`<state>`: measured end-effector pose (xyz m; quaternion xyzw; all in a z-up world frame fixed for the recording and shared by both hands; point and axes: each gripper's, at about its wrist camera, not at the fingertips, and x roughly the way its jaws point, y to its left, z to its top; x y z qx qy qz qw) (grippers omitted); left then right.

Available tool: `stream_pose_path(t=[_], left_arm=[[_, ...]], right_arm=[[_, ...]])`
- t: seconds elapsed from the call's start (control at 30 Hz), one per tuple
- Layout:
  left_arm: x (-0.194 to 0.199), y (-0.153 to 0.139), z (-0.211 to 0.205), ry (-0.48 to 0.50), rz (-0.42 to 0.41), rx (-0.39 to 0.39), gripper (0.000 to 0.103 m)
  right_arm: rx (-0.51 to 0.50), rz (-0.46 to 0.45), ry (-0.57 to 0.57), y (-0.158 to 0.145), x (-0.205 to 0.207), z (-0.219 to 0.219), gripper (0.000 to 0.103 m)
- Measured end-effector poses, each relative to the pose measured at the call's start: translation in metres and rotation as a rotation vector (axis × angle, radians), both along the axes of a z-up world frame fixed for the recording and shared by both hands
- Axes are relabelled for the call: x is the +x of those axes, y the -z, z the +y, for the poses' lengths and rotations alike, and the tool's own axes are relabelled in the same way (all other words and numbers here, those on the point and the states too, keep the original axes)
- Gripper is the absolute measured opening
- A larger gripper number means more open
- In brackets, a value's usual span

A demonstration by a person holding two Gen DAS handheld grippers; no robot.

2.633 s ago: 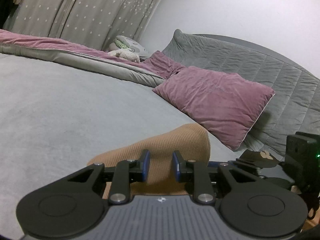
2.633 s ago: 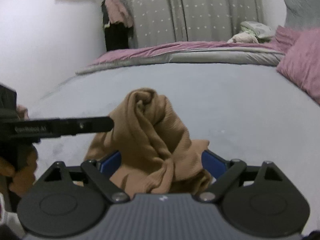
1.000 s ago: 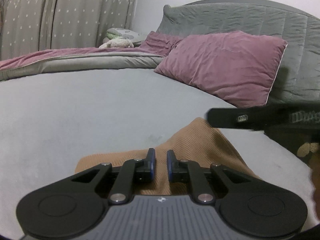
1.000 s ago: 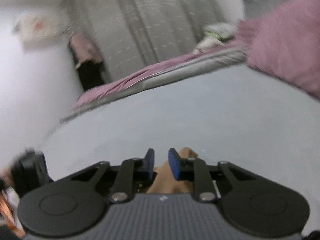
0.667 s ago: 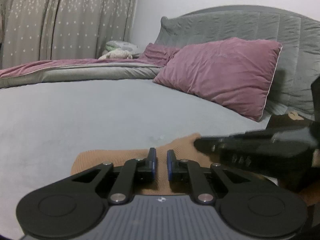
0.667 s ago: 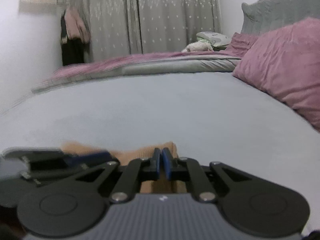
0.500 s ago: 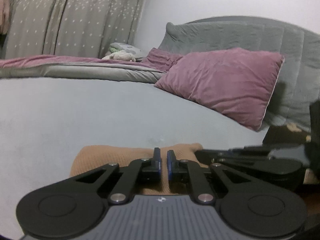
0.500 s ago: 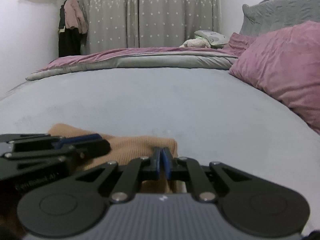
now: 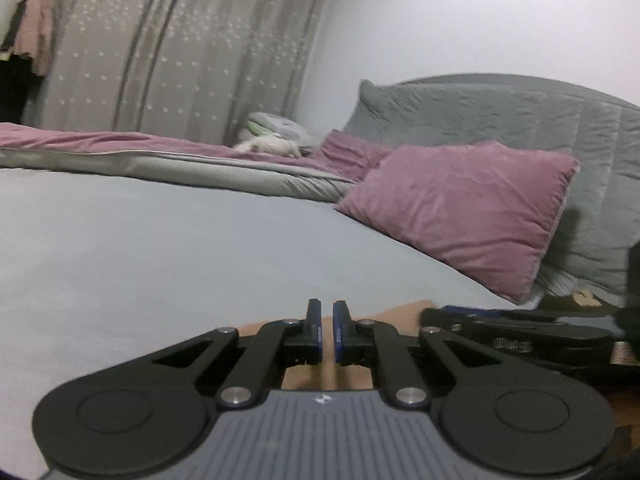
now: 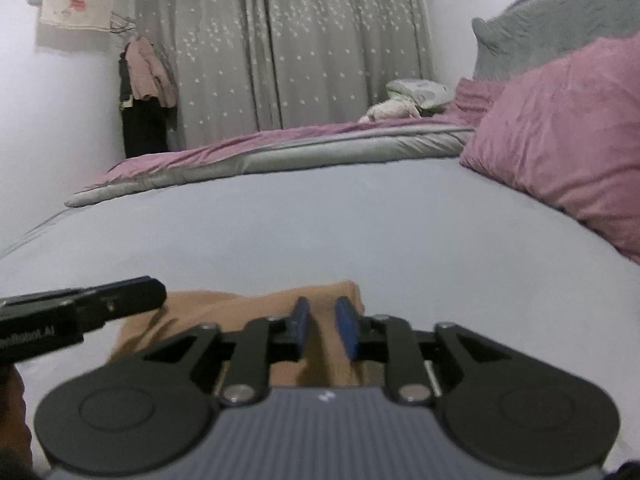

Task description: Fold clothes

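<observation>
Partly legible white lettering is seen on the left tongs in the right view. One tan garment lies flat on the bed, under both tongs. The right tongs are slightly parted, gripping nothing; the left tongs are nearly closed, whether on cloth cannot be told. Two pink pillows are seen.
</observation>
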<state>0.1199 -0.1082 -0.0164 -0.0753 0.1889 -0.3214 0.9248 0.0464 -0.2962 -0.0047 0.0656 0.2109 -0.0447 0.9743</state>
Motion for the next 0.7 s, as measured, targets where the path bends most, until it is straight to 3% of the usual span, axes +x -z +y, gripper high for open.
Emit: stream_pose_path(t=[0.2,0.5,0.7], left_arm=[[0.005,0.003,-0.002,0.001,-0.022,0.042,0.009],[0.027,0.022,-0.025,0.016,-0.001,0.083,0.009],[0.036,0.040,-0.033,-0.003,0.015,0.034,0.006]], right_arm=[[-0.049,-0.068,-0.020,-0.021,0.001,0.011,0.029],[-0.194,0.060,-0.005,0.022,0.030,0.022,0.025],[-0.132,0.061,0.008,0.047,0.040,0.004,0.025]])
